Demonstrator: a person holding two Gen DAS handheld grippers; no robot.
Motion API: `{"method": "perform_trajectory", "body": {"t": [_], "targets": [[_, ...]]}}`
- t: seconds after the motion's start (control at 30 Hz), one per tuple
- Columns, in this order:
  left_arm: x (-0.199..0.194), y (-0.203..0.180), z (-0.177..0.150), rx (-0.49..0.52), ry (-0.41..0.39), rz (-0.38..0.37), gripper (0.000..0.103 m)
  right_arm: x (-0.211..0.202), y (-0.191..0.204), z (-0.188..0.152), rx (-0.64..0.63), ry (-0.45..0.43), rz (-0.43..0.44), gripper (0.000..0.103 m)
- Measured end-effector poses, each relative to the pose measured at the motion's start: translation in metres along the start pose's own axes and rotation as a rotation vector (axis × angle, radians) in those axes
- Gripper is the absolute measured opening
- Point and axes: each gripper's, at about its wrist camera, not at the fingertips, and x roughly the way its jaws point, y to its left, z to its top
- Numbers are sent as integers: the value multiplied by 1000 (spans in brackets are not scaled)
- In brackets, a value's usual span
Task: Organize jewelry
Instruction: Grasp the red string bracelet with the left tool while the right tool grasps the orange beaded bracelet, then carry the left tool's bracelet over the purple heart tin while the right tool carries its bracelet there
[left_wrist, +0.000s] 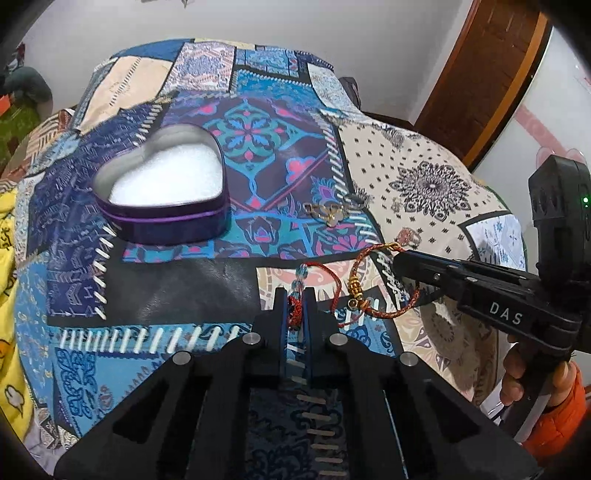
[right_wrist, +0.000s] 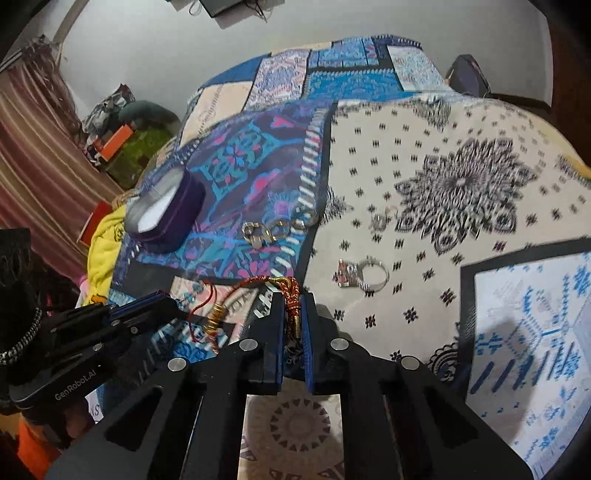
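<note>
Bracelet (left_wrist: 369, 291), a red cord with gold beads, is stretched between both grippers above the patchwork cloth (left_wrist: 155, 295). Left gripper (left_wrist: 295, 299): jaws clamped on the beaded tassel end of the cord. Right gripper (right_wrist: 293, 306): jaws closed on the opposite, gold-wrapped end, seen in the left view reaching in from the right side. Held at two ends, the cord probably stays spread as an open loop instead of tangling, which would suit lowering it flat into a container.

Tin (left_wrist: 162, 195): heart-shaped, purple-walled, lid off, lined with white padding; it sits on the cloth well apart from the bracelet, toward the left gripper's side, and appears to hold nothing yet. It is judged to be the destination.

Rings (right_wrist: 275, 230): a small cluster of gold and silver bands lying on the cloth between tin and bracelet. Stone ring (right_wrist: 360, 275): lies near the right gripper on the cream panel. Another small silver piece (right_wrist: 382, 218) lies farther off; its kind cannot be told. These items await sorting.
</note>
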Motion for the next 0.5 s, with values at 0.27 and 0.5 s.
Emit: {"method": "perform_trajectory", "body": {"t": [0.27,0.5], "targets": [[-36,1,10,-1,-96,-5,6,-28,13,18,-13,-91,-4,7],[-72,4,22,9,-197,23,6,-43,29,31,-41,-155,-12,7]]}}
